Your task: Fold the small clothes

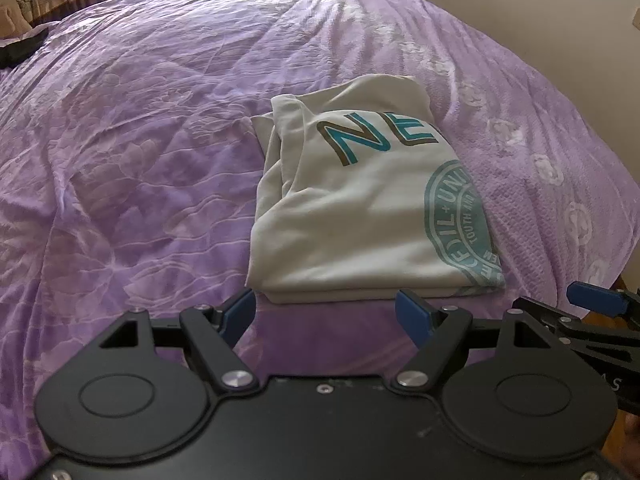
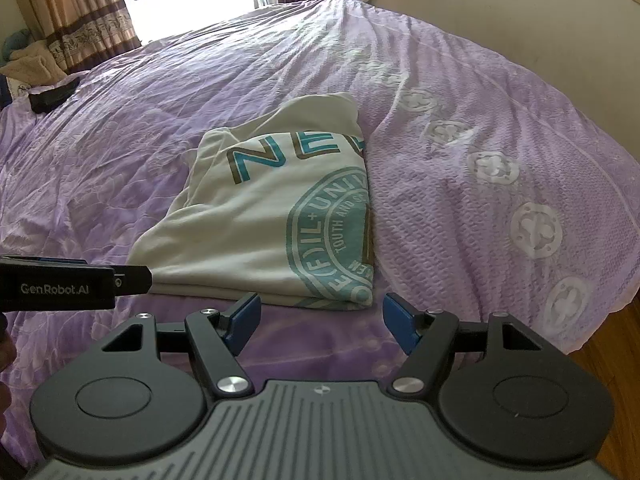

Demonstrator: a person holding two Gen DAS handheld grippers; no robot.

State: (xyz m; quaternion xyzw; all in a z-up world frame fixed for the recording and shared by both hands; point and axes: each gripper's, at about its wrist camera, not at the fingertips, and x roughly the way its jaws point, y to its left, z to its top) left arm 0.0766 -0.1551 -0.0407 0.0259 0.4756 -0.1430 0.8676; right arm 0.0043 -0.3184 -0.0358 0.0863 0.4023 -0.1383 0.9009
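Left wrist view: the left gripper [image 1: 326,312] hangs with its jaws wide apart and nothing between them, just short of the near edge of the shirt [image 1: 360,208], which lies folded into a compact rectangle on the purple bedspread [image 1: 132,160], slightly toward 1 o'clock of centre. The fold puts the print uppermost, so "NE" and part of a round teal seal can be read. The right gripper [image 1: 596,300] enters at 4 o'clock. Right wrist view: the right gripper [image 2: 320,316] is likewise wide open and empty, the shirt lying just beyond it at 11 o'clock; the seal shows "UNIV" and "YOUTH AND". The left gripper, at 9 o'clock, bears "GenRobot.AI". Both likely stand clear because folding looks complete.
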